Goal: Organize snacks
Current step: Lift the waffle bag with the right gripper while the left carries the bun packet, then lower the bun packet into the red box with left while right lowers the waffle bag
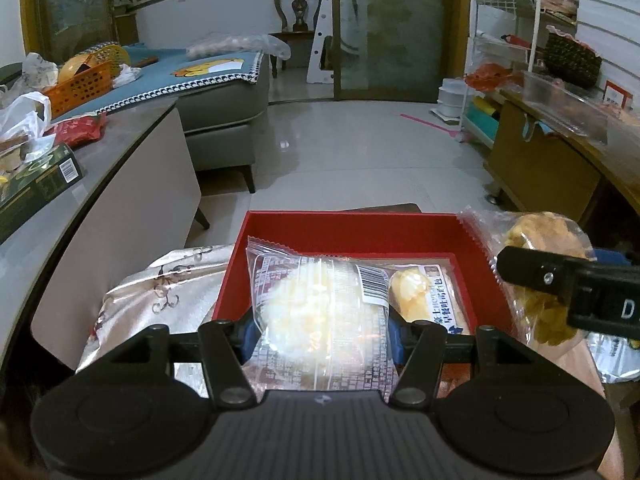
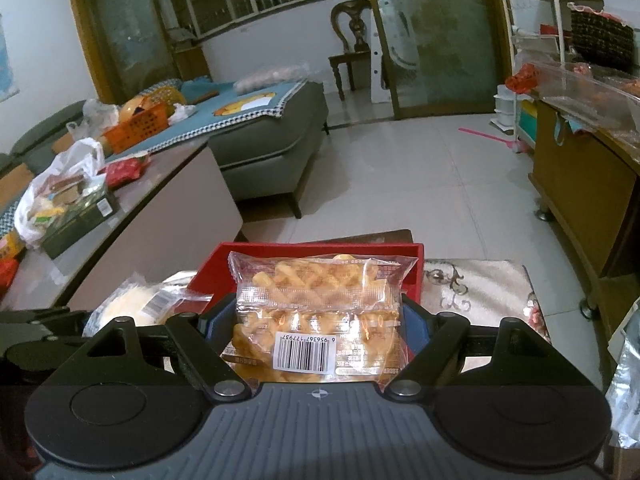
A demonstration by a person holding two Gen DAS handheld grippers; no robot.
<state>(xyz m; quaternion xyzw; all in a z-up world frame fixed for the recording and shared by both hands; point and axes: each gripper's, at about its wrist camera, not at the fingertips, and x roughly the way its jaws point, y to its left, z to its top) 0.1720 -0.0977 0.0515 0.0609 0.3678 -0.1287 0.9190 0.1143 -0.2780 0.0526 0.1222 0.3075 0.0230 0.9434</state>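
Two wrapped snacks hang over the shallow red cardboard box, which sits low in front of you on a pale patterned cloth above a glossy tiled floor. Left of the box runs a grey-topped counter carrying a dark green carton, a red packet and white plastic bags; beyond the box stand a grey sofa with a blue blanket, an orange plastic basket and a dark wooden chair. Right of the box is a wooden cabinet under a white wire rack.

Your left gripper is clamped on a clear-wrapped pale round bun, held just over the near part of the box, where a flat printed packet with blue Chinese characters already lies; the characters are too small to read. Your right gripper pinches a clear packet of golden lattice waffle, level and just above the box's near edge. Its white barcode label faces you upside down, reading 6 956367 177937.
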